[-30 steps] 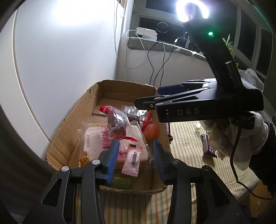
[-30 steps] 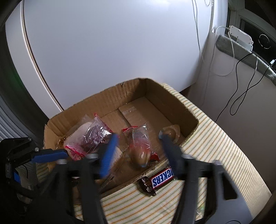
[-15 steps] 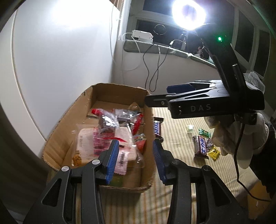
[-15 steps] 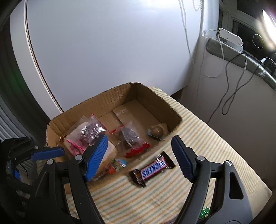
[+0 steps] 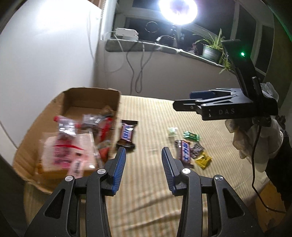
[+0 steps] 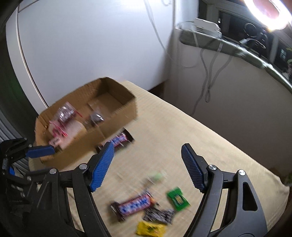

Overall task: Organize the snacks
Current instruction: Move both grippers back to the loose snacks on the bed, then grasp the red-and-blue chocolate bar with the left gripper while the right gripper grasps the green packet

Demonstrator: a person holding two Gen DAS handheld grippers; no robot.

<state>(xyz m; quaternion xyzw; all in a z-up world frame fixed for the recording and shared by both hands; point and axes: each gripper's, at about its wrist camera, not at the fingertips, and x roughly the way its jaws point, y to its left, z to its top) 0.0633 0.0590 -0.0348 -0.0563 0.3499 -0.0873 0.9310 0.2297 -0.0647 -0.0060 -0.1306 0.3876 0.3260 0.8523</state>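
Left wrist view: motion blur is smearing the wrappers in the cardboard box (image 5: pixel 91 94), leaving their print unreadable, and the ring light (image 5: pixel 178 9) is washing out the window behind it. The left gripper (image 5: pixel 144 156) is hanging partly open and empty over the striped cloth (image 5: pixel 155 113), a Snickers bar (image 5: pixel 126 134) lying just beside the box wall. The right gripper (image 5: pixel 193 102) is reaching in side-on, its gap unreadable here.

Right wrist view: blur is softening the loose snacks (image 6: pixel 151 206) lying near the bottom edge. The right gripper (image 6: pixel 147 158) is standing wide and empty above the cloth, touching nothing.
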